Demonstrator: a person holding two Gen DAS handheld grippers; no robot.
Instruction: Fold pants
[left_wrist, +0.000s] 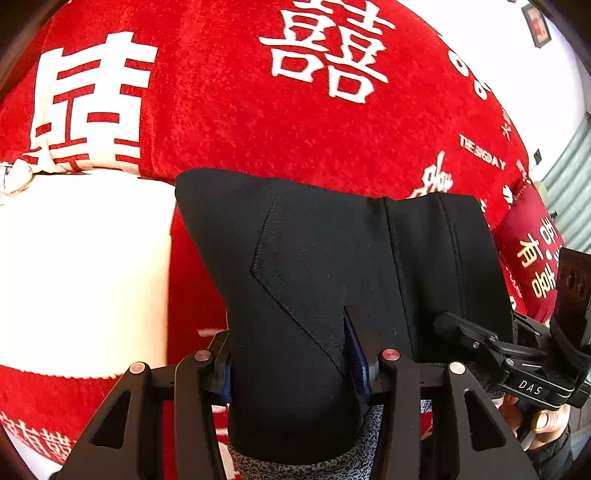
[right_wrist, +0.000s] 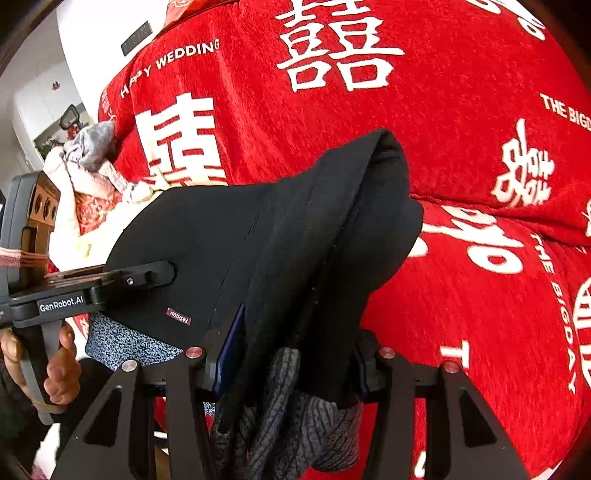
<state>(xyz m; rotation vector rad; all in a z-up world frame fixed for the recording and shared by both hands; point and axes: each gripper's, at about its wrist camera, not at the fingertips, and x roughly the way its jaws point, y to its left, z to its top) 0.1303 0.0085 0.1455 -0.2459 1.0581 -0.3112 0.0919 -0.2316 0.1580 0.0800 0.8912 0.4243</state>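
Landmark: the black pants (left_wrist: 332, 266), folded into a thick bundle and held up in front of a red sofa cover (left_wrist: 229, 122) printed with big white characters.

Clothes pile: far to the left of the pants, a heap of pale and grey garments (right_wrist: 88, 158) lies against the red cover.

White patch: just left of the pants, a broad cream area of the cover (left_wrist: 85, 266) sits bright and washed out.

Left tool: the left tool (left_wrist: 295, 365) is clamped on the near edge of the pants, its blue-lined fingers (left_wrist: 356, 354) pressing into the black cloth from either side, close by the stitched pocket seam.

Lining: a grey speckled inner fabric (left_wrist: 303, 465) shows under the black cloth at the pants' lower edge.

Label: a small dark red tag (right_wrist: 178, 316) reading FASHION sits on the pants near that speckled waistband.

Right tool: the right tool (right_wrist: 291, 365) grips the right edge of the pants, several black and grey layers bunched between its fingers.

Hands: a bare hand (right_wrist: 59, 369) holds the left tool's handle, left of the pants.

Cushion: right of the pants, a red cushion (left_wrist: 532, 254) with gold characters.
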